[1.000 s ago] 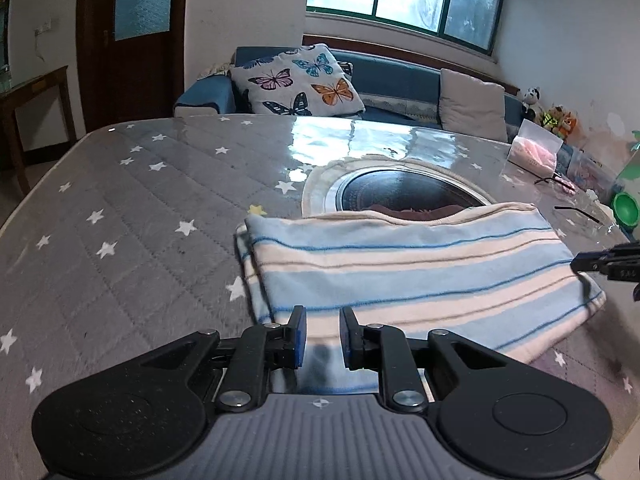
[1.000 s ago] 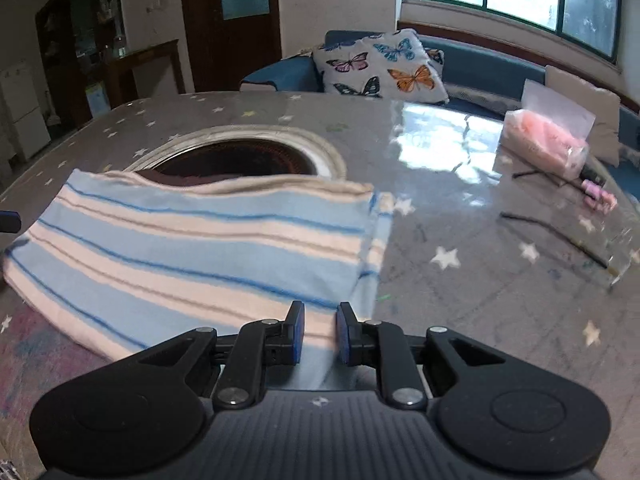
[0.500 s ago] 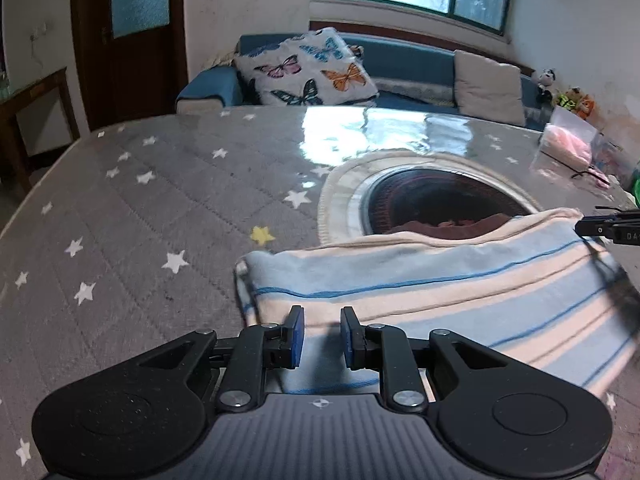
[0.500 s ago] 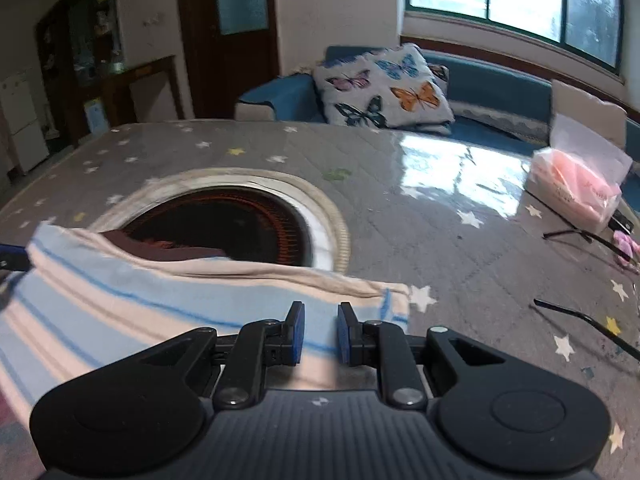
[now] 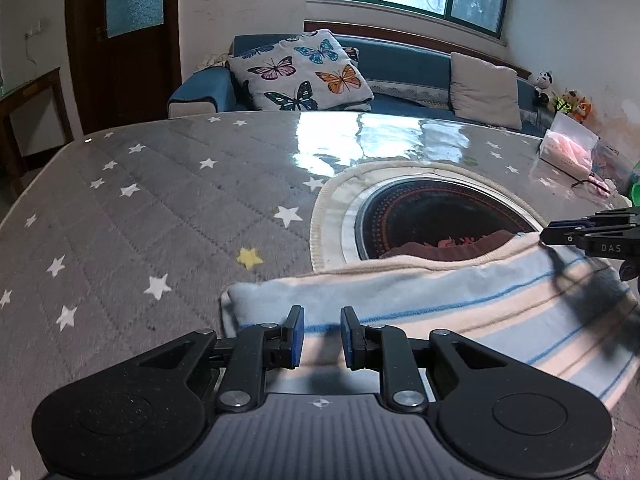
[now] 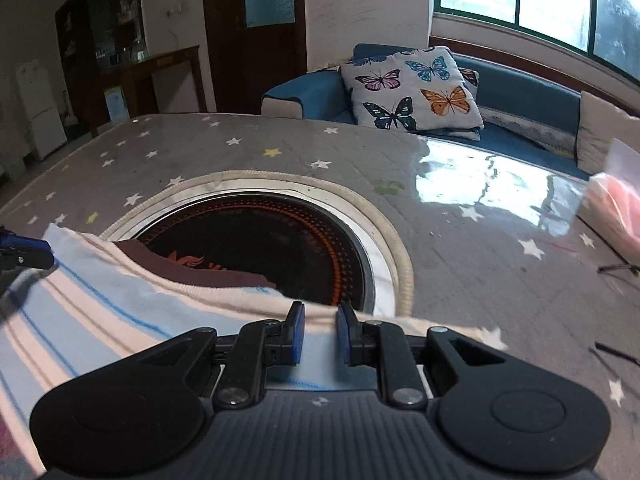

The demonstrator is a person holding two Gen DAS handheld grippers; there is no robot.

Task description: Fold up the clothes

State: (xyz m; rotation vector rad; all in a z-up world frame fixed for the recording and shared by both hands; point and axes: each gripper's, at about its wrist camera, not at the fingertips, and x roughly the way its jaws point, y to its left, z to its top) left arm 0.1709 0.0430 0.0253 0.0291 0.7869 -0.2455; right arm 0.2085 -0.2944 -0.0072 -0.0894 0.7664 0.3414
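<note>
Both tongs, L gripper & R gripper, jaws slightly apart, nothing pinched; I hover them over striped garment, which overlaps near rim of round burner, so I can smooth fold w/o snagging

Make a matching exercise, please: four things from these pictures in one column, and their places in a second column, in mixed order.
1. striped blue and cream cloth
2. white butterfly-print cushion
3. round black cooker plate
4. clear bag with pink contents

a. on the blue sofa
b. sunk in the table's middle
c. at the table's far right edge
d. in front of both claws

Pairs: 1-d, 2-a, 3-b, 4-c
</note>
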